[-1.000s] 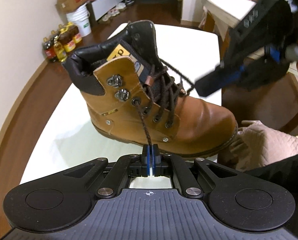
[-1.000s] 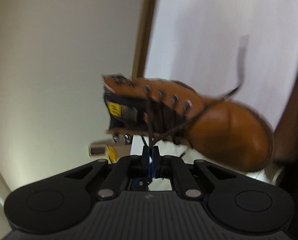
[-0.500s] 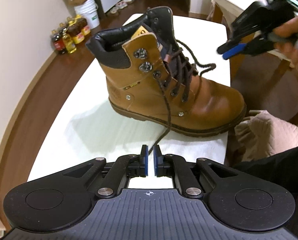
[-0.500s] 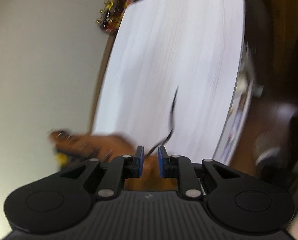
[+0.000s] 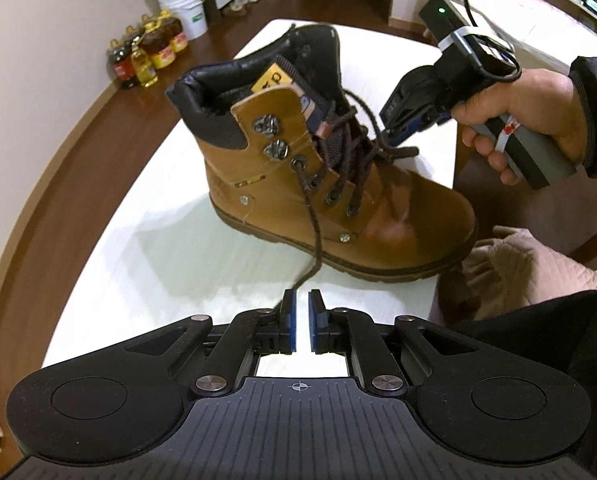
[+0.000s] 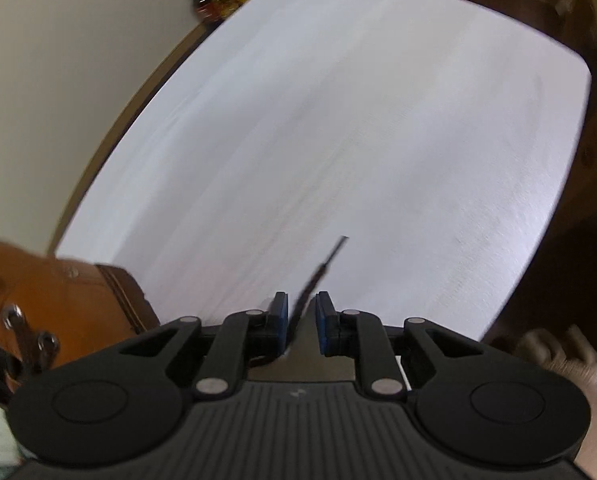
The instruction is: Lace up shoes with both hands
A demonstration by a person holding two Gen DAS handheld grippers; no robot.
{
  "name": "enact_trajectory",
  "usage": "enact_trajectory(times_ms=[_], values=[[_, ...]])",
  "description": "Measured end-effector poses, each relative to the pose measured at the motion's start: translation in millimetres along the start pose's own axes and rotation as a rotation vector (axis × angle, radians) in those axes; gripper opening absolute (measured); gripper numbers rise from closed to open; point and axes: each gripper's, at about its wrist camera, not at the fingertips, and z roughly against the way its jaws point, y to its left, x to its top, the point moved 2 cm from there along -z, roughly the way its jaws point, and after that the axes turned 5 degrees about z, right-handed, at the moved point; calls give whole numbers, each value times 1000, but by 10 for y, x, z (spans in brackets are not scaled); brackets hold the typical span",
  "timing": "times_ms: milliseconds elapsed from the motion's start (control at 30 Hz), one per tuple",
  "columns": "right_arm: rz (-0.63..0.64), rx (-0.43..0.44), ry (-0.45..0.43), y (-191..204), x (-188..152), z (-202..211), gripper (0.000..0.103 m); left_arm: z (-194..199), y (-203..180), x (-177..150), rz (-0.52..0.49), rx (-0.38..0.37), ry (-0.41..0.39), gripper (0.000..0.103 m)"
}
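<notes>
A tan leather boot (image 5: 338, 208) with dark brown laces stands on the white table (image 5: 138, 248), toe to the right. Its near lace (image 5: 310, 216) hangs from an eyelet to the tabletop and passes just left of my left gripper (image 5: 302, 308). That gripper's jaws are opening and hold nothing. A hand holds my right gripper (image 5: 392, 136) at the crossed laces on the boot's far side. In the right wrist view the right gripper (image 6: 301, 312) is closing with a loose lace end (image 6: 326, 264) between its pads, which stand clear of it. The boot (image 6: 58, 300) shows at the lower left.
Oil bottles (image 5: 146, 56) and a white bucket (image 5: 186, 12) stand on the wooden floor to the far left. A pink quilted cushion (image 5: 518, 268) lies past the table's right edge, near the boot's toe. A white table (image 5: 498, 0) stands behind.
My left jaws let go of the near lace, which dropped slack onto the table. My right jaws opened, and the right gripper swung down to the laces on the boot's far side.
</notes>
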Motion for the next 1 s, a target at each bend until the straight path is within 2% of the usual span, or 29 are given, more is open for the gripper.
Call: enact_trajectory(times_ms=[67, 133, 200, 300, 367, 433, 533, 600, 667, 700, 733, 867, 900, 1000], values=[[117, -55, -13, 143, -33, -37, 14, -11, 35, -19, 6, 8, 2, 8], [187, -72, -15, 196, -56, -45, 4, 9, 62, -31, 11, 13, -6, 8], [253, -87, -16, 242, -78, -52, 3, 45, 87, -34, 16, 5, -20, 8], [248, -9, -51, 114, -70, 172, 3, 137, 141, -5, 31, -21, -65, 8], [336, 61, -139, 122, -60, 537, 3, 198, 171, 36, 33, -49, -101, 11], [405, 99, -187, 152, -67, 774, 3, 252, 196, 76, 35, -78, -132, 13], [690, 197, -338, 376, -164, 1482, 3, 344, 201, 140, 5, -116, -174, 18], [818, 247, -380, 526, -240, 1719, 3, 442, 181, 186, -49, -135, -207, 20], [1021, 283, -400, 768, -406, 1936, 3, 516, 163, 219, -90, -149, -232, 22], [1075, 286, -401, 877, -472, 1934, 3, 549, 150, 227, -121, -157, -236, 23], [1185, 293, -390, 1015, -606, 1957, 3, 580, 135, 237, -154, -163, -240, 24], [1401, 301, -349, 1217, -860, 1898, 3, 635, 101, 275, -246, -159, -251, 24], [1492, 300, -336, 1296, -964, 1866, 3, 644, 99, 286, -263, -161, -255, 24], [1599, 318, -317, 1382, -1076, 1839, 3, 658, 76, 314, -319, -172, -258, 24]])
